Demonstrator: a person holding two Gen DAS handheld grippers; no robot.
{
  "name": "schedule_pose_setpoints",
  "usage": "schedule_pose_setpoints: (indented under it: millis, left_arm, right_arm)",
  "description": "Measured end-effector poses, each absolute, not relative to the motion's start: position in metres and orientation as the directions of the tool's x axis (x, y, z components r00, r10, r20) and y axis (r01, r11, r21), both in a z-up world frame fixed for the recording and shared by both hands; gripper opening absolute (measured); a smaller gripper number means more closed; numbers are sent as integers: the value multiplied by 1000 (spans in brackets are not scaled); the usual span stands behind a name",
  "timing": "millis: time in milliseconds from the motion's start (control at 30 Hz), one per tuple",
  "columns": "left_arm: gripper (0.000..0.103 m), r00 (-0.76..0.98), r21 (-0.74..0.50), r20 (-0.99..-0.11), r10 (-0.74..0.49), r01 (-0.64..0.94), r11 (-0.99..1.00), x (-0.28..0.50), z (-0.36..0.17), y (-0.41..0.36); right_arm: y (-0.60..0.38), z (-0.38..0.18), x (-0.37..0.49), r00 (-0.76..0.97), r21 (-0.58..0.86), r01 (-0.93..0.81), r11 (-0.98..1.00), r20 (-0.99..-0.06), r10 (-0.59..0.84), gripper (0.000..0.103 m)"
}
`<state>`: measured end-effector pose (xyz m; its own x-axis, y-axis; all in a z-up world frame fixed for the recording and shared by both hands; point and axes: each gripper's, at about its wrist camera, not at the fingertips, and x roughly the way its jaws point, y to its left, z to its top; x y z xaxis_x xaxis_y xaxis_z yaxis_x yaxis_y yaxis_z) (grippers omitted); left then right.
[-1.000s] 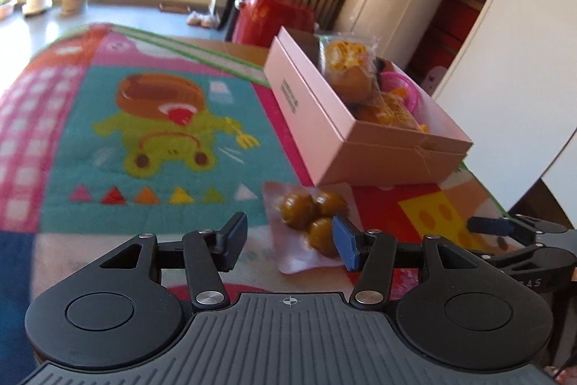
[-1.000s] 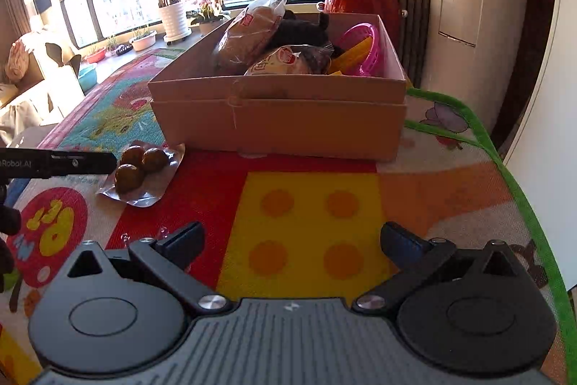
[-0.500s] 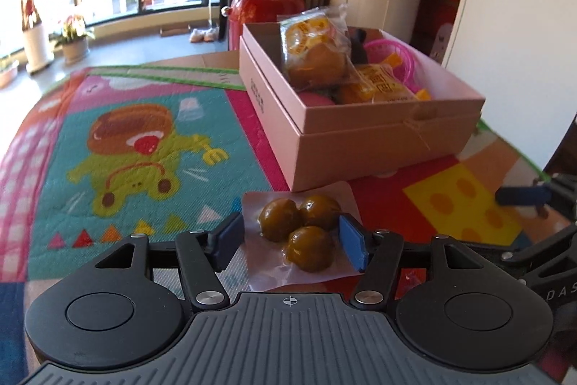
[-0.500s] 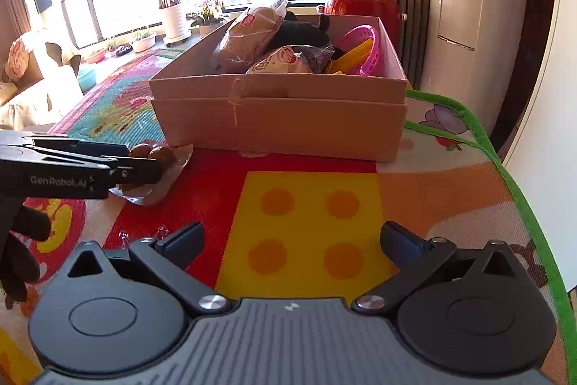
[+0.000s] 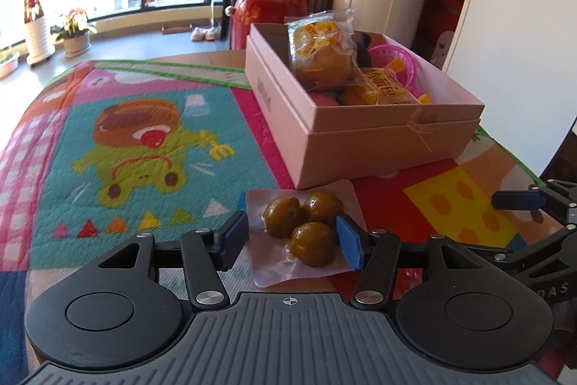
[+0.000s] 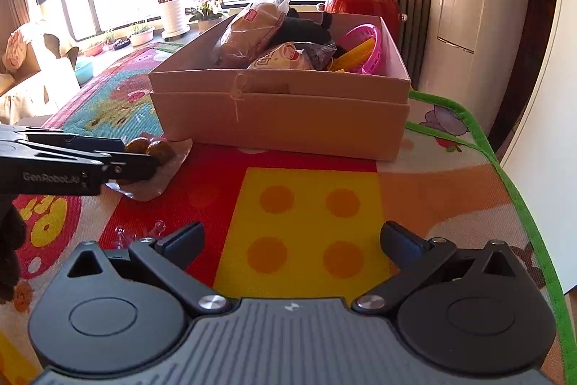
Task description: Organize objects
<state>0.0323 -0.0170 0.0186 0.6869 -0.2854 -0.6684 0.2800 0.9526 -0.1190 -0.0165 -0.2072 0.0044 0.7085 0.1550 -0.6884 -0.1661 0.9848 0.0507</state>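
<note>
A clear vacuum pack of three brown balls (image 5: 304,228) lies on the colourful mat just in front of the pink box (image 5: 360,139). My left gripper (image 5: 293,242) is open, its fingers on either side of the pack, not closed on it. The pack also shows in the right wrist view (image 6: 158,154), with the left gripper (image 6: 119,161) over it. The box (image 6: 281,118) holds wrapped buns (image 5: 321,55), a pink basket (image 6: 364,47) and a dark item. My right gripper (image 6: 292,240) is open and empty above the yellow patch of the mat.
A red container (image 5: 267,15) stands behind the box. A white panel (image 5: 523,35) rises at the right of the table. The mat's green edge (image 6: 505,168) marks the right table edge. Plant pots (image 6: 173,13) stand by the window.
My left gripper has moved forward and to the right so that the pack now lies between its open fingers. The right gripper has stayed still.
</note>
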Motion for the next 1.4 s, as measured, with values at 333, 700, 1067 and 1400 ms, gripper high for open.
schedule_pose_setpoints:
  millis: [333,700,1067,1400]
  left_arm:
    - [62,710,-79,-680,-184,178,981,9,21,31]
    - [66,721,-101,-664,-198,176,979,6,18,32]
    - [67,731,-98,-654,-194,172,980,4,17,31]
    - [67,728,-98,-657,-194,173,980,4,18,33]
  right_arm:
    - [-204,3,-16,697,24,-174,984,-703,141,103]
    - [-203,3,-17,701,20,-174,985,-700,138,103]
    - [-190,13,-32,671,127,-275,953,-685,284,103]
    - [-145,11,-56,646,-38,-427,903,-712,275,103]
